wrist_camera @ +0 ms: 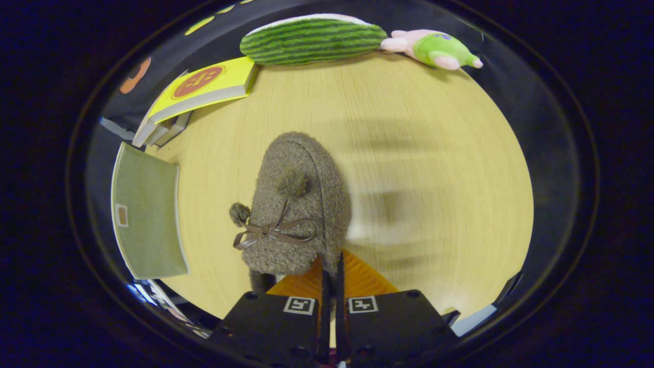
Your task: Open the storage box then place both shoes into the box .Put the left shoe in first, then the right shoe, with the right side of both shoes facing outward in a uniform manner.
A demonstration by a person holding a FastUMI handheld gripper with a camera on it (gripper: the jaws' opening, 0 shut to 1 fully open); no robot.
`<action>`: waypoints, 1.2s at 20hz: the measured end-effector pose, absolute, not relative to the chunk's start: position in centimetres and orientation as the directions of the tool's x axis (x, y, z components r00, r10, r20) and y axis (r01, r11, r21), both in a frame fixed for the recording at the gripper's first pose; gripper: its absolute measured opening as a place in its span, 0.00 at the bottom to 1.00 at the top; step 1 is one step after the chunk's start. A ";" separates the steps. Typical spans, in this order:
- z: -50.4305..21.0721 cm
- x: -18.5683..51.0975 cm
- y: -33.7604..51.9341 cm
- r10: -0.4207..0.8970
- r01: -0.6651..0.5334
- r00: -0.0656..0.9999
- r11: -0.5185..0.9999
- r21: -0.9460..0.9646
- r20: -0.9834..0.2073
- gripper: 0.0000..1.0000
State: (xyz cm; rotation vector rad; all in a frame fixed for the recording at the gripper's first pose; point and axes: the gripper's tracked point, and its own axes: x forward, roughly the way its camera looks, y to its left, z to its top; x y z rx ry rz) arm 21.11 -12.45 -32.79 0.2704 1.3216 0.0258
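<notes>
Hanging over the middle of the desk (434, 153), the slipper (299, 204) looks pinched only at its heel rim; a thin hold like that could let it swing or slip free, so its right side ends up facing wrongly; the jaws (332, 271) are nearly closed, clenched on that rim.

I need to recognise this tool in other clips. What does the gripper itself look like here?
The gripper has two boxy black housing blocks, each carrying a small square black-and-white marker on top. Two thin, flat jaws run forward side by side from between the blocks.
</notes>
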 end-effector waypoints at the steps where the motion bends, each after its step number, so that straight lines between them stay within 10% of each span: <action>1: -32.7 20.9 -12.1 0.198 0.143 0.241 0.961 0.237 -0.950 0.10; 24: -14.2 19.9 6.7 0.267 0.047 0.389 0.950 0.309 -0.882 0.08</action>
